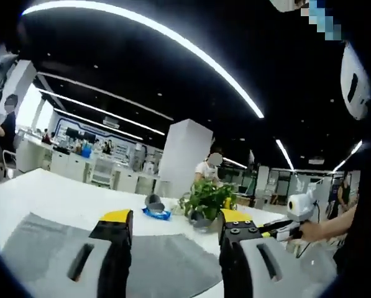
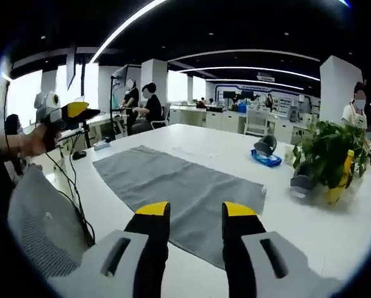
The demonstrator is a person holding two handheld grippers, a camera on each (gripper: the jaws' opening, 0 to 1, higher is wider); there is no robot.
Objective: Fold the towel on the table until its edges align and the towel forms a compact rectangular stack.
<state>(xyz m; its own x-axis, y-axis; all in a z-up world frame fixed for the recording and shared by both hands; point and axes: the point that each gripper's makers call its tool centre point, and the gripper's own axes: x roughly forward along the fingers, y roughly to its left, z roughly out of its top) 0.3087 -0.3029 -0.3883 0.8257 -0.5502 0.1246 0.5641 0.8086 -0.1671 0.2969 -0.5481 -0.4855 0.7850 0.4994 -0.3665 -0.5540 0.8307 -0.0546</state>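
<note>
A grey towel [image 2: 179,186] lies spread flat on the white table [image 2: 334,236], long and roughly rectangular. My right gripper [image 2: 194,214] hovers open above the towel's near edge with nothing between its yellow-tipped jaws. In the left gripper view the same towel [image 1: 166,261] lies below my left gripper [image 1: 176,226], which is also open and holds nothing. The right gripper [image 1: 291,226] enters that view from the right, held in a hand. In the right gripper view, the left gripper [image 2: 64,112] is raised at the far left beyond the table's end.
A potted plant [image 2: 328,155] stands by the towel's far corner, with a blue tray and a grey object [image 2: 266,152] next to it. A grey mesh chair back [image 2: 42,223] and cables [image 2: 73,180] are at the table's left side. People sit at desks behind.
</note>
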